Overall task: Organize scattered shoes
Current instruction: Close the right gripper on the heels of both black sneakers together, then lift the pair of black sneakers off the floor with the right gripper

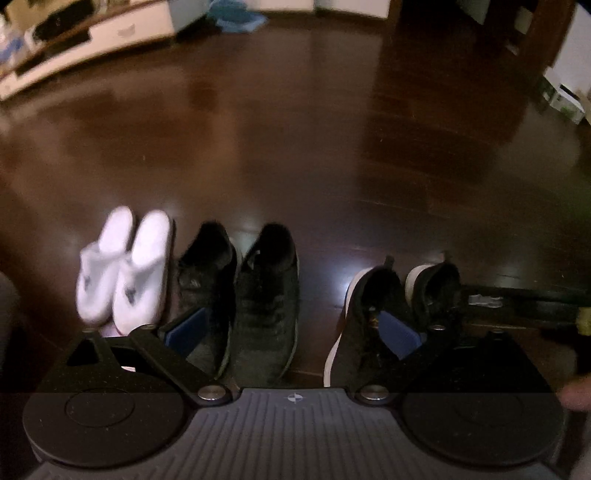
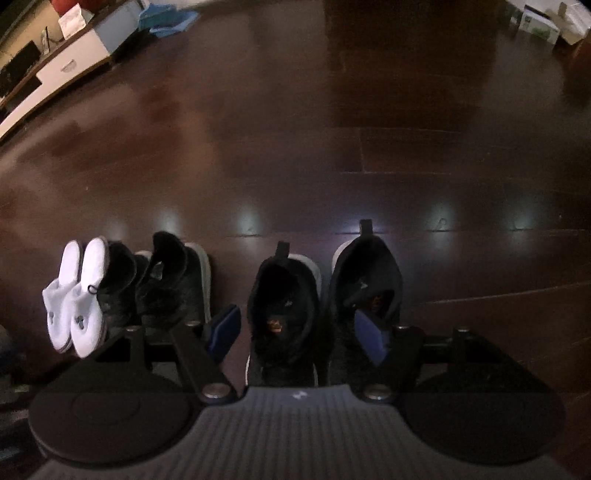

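Note:
Three pairs stand in a row on the dark wood floor, heels away from me. White slippers [image 1: 122,269] are leftmost, then black sneakers [image 1: 240,295], then black sneakers with white soles [image 1: 399,306]. My left gripper [image 1: 293,332] is open and hovers above the black sneakers, holding nothing. In the right wrist view the white slippers [image 2: 75,302] and black sneakers [image 2: 159,284] lie to the left. The white-soled pair [image 2: 325,295] sits straight ahead. My right gripper [image 2: 297,334] is open above that pair; its left shoe [image 2: 284,314] shows between the blue pads [image 2: 223,332].
A low white cabinet [image 1: 92,40] and blue cloth [image 1: 236,18] line the far left wall. Boxes [image 1: 561,99] sit at the far right. A dark bar [image 1: 517,302] crosses beside the rightmost shoe, and a hand [image 1: 576,395] shows at the right edge. Open floor [image 2: 332,147] stretches beyond the shoes.

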